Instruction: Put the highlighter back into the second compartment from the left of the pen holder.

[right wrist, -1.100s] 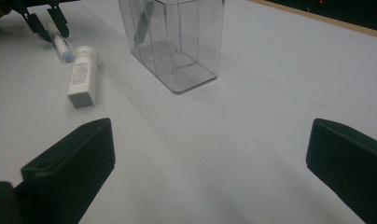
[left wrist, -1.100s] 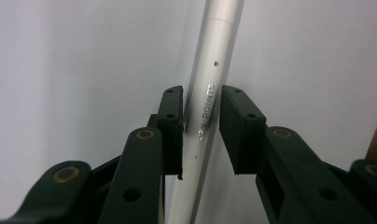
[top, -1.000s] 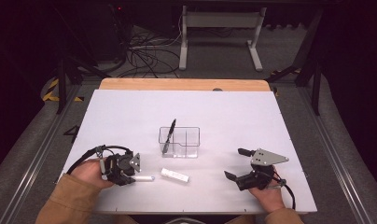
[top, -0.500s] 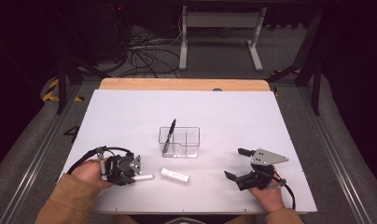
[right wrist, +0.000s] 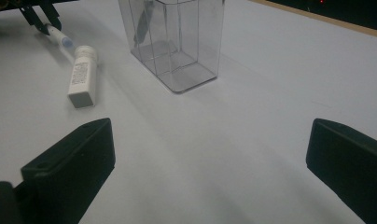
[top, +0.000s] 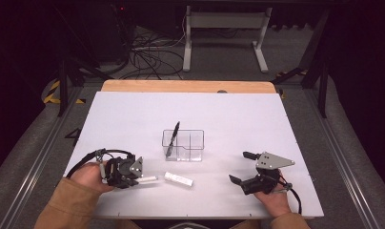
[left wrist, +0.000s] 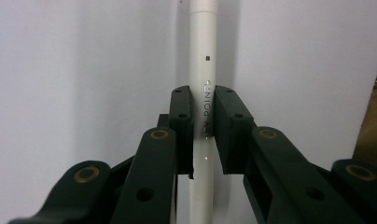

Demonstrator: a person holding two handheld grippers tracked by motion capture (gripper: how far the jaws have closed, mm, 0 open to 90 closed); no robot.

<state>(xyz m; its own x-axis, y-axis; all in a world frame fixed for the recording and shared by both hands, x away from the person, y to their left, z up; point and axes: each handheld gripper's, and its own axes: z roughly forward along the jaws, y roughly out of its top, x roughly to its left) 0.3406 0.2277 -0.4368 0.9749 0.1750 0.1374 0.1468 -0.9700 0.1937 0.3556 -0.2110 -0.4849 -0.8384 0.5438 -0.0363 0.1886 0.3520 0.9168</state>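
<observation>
A white pen (top: 148,179) (left wrist: 203,46) lies on the white table (top: 133,119) at the front left. My left gripper (top: 133,174) (left wrist: 204,112) is shut on its barrel, one jaw pressed against each side. Just right of the pen's tip lies a short white tube (top: 177,179) (right wrist: 81,77). Behind them stands a clear divided container (top: 183,144) (right wrist: 177,42) with a black pen (top: 171,138) leaning in its left compartment. At the front right my right gripper (top: 241,167) (right wrist: 207,154) rests open, jaws wide apart, with nothing between them.
The right gripper view faces the container and shows the left gripper (right wrist: 37,14) holding the white pen (right wrist: 60,39) at the far left. A wooden strip (top: 186,86) runs along the table's far edge. Cables and a desk frame lie on the floor beyond.
</observation>
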